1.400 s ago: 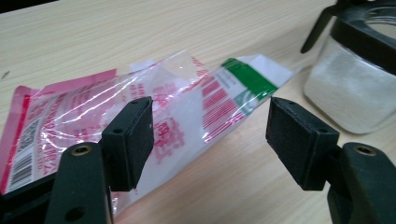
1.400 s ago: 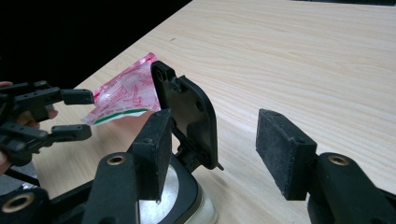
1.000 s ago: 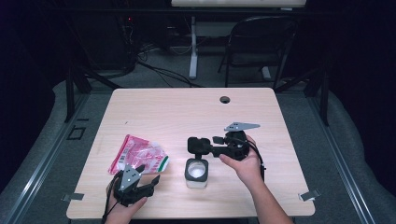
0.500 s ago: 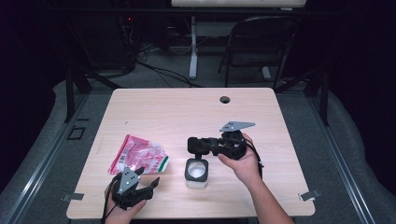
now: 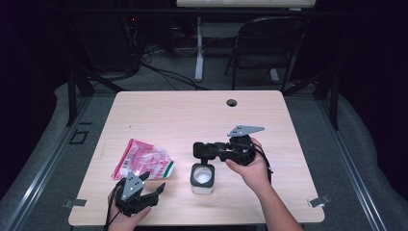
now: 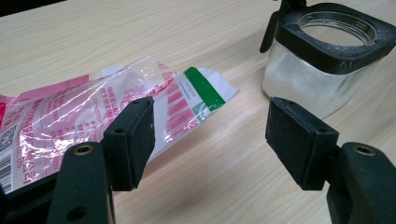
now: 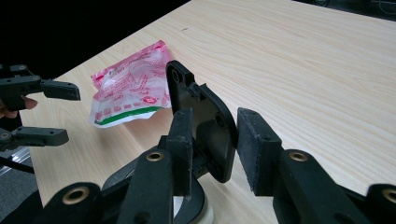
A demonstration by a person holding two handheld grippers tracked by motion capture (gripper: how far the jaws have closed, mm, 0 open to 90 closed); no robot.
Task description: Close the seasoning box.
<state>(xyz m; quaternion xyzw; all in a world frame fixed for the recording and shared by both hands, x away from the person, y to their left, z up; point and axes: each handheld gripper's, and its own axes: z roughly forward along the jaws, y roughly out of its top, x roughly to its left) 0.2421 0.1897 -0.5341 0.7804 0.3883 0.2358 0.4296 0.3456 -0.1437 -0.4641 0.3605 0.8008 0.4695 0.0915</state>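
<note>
Pale wood tabletop [image 5: 159,110] is seen from above, with dark floor, cables and a folding chair [image 5: 267,45] in the upper part of the high view. Just below the middle of that frame stands a small clear container [image 5: 202,178] with a black square rim and white contents. Its black hinged lid [image 5: 201,149] is raised, standing on edge directly above the rim in the frame.

From the lower right of the high view a forearm is seen reaching in, with the right gripper [image 5: 208,150] held level and pointed toward the left of the frame. In the right gripper view the lid [image 7: 201,122] is seen upright between the two black jaws, which have just been closing around it; one pad lies against one face of the lid, and a narrow gap seems to remain at the other pad, so a firm pinch cannot be confirmed.

At the lower left of the high view the left gripper [image 5: 153,191] is held low over the tabletop edge, jaws spread wide with nothing between them. In the left gripper view the pads are seen well apart over bare wood.

A pink and clear plastic packet [image 5: 142,160] with a green stripe lies flat left of the container, near the left gripper. In the left gripper view the packet [image 6: 93,116] is at the left and the container [image 6: 322,65] at the upper right.
</note>
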